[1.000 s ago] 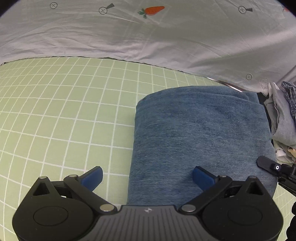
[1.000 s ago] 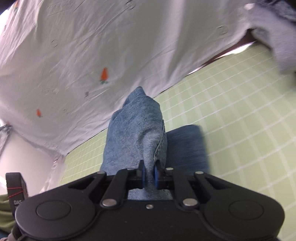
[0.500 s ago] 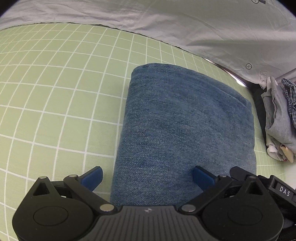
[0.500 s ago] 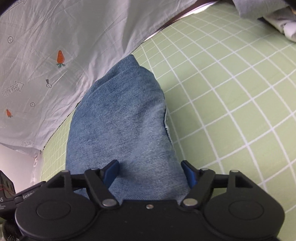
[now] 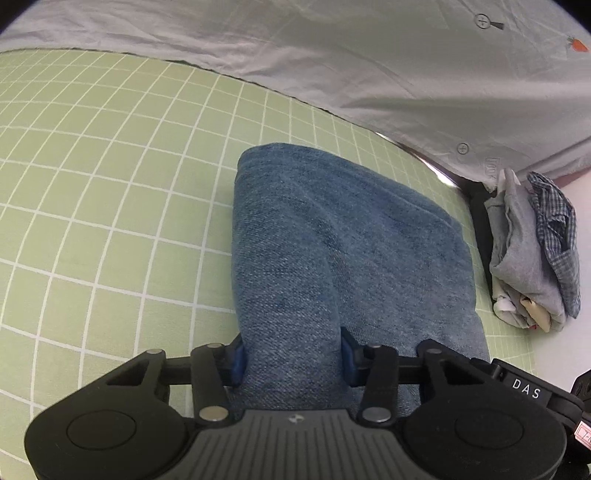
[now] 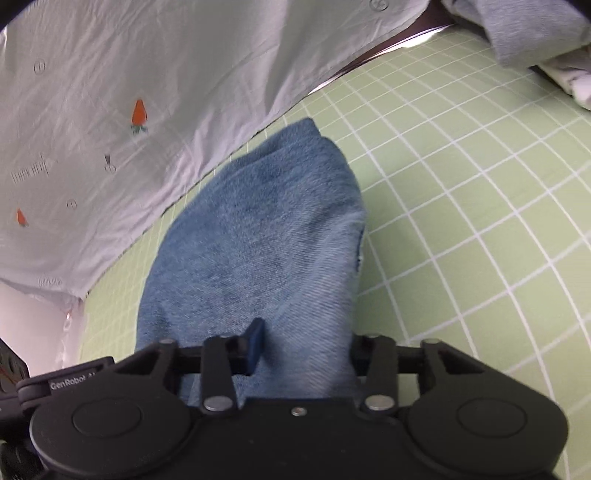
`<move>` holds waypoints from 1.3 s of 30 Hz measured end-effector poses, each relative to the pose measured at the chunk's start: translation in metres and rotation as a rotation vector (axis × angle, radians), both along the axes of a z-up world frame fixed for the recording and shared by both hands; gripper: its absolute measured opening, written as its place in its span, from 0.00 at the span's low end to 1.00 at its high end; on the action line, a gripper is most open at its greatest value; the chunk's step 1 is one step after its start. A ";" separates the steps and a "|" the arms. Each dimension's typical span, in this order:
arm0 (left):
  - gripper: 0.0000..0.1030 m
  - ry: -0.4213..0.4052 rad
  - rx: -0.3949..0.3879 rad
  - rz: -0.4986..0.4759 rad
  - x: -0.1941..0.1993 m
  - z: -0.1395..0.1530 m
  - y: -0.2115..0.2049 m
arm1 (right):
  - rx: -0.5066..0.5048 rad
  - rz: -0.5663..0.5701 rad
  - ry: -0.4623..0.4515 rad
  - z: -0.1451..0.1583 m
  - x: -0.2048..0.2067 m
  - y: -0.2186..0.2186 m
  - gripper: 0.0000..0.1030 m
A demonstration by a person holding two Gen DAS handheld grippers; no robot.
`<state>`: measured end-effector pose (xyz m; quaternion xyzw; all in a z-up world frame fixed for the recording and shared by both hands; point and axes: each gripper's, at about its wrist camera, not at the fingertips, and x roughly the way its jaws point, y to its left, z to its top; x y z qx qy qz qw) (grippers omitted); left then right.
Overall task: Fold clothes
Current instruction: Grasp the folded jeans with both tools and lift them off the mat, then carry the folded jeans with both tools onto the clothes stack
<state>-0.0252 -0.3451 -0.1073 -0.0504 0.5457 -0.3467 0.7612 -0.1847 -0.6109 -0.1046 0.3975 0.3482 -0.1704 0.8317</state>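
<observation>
A folded blue denim garment point(image 5: 332, 240) lies on the green grid mat point(image 5: 110, 184). My left gripper point(image 5: 291, 354) sits at the garment's near left edge. Its jaws are closing and the blue pads point(image 5: 237, 357) squeeze a raised ridge of denim between them. In the right wrist view the same denim point(image 6: 258, 229) bunches up between the closing jaws of my right gripper point(image 6: 304, 347). One blue pad point(image 6: 256, 341) digs into the cloth, and the other is hidden behind the fold.
A pale grey sheet with carrot prints point(image 5: 369, 55) borders the mat's far side. A pile of grey and checked clothes point(image 5: 532, 266) lies to the right of the denim, also at the top right point(image 6: 535, 33). The mat point(image 6: 480, 221) stretches out to both sides.
Half a second ago both grippers stood open astride the denim; now both have closed in and pinched it into ridges. A second ago the right gripper was shut on a lifted fold.
</observation>
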 end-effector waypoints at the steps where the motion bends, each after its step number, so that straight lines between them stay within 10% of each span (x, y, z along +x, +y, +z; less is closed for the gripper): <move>1: 0.42 -0.010 -0.011 -0.020 -0.004 0.005 0.001 | -0.011 -0.009 -0.005 0.006 -0.005 0.006 0.28; 9: 0.39 -0.012 -0.110 -0.214 -0.049 0.037 0.002 | -0.043 -0.207 -0.024 0.045 -0.077 0.056 0.24; 19: 0.39 -0.024 -0.258 -0.505 -0.143 0.077 -0.092 | -0.141 -0.523 -0.076 0.085 -0.214 0.060 0.23; 30: 0.37 -0.137 -0.500 -0.465 -0.219 0.154 -0.252 | -0.361 -0.532 -0.262 0.159 -0.295 -0.104 0.20; 39: 0.37 -0.306 -0.609 -0.371 -0.182 0.217 -0.392 | -0.580 -0.419 -0.461 0.234 -0.242 -0.258 0.17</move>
